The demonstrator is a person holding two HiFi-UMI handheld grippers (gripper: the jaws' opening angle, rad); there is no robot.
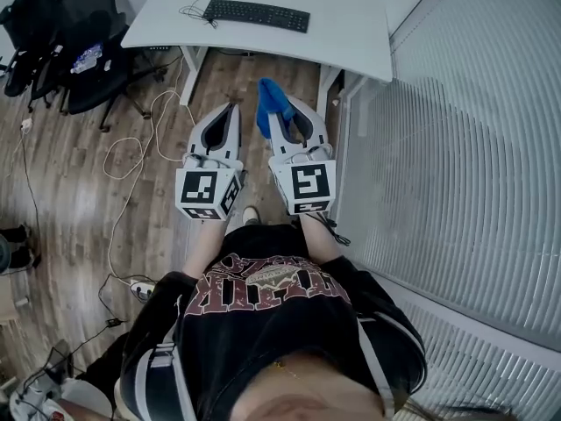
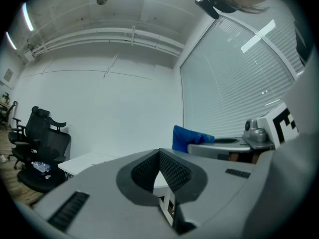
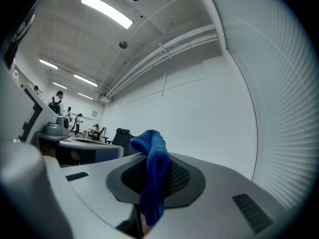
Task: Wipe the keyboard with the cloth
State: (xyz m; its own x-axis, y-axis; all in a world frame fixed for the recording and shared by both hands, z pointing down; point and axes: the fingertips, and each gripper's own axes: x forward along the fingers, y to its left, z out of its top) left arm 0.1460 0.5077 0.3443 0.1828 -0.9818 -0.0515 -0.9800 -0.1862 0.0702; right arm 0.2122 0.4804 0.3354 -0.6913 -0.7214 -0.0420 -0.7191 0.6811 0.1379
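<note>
The person's dark shirt (image 1: pixel 263 296) fills the near edge. Beyond it, the left claw (image 1: pixel 230 110) is closed on nothing. The right claw (image 1: pixel 280 119) is clamped on the blue cloth (image 1: pixel 268 103). The keyboard (image 1: pixel 256 14) lies well ahead on the white bench (image 1: pixel 351 24). This looks like the approach: next, carry the cloth forward and down onto the keys.
</note>
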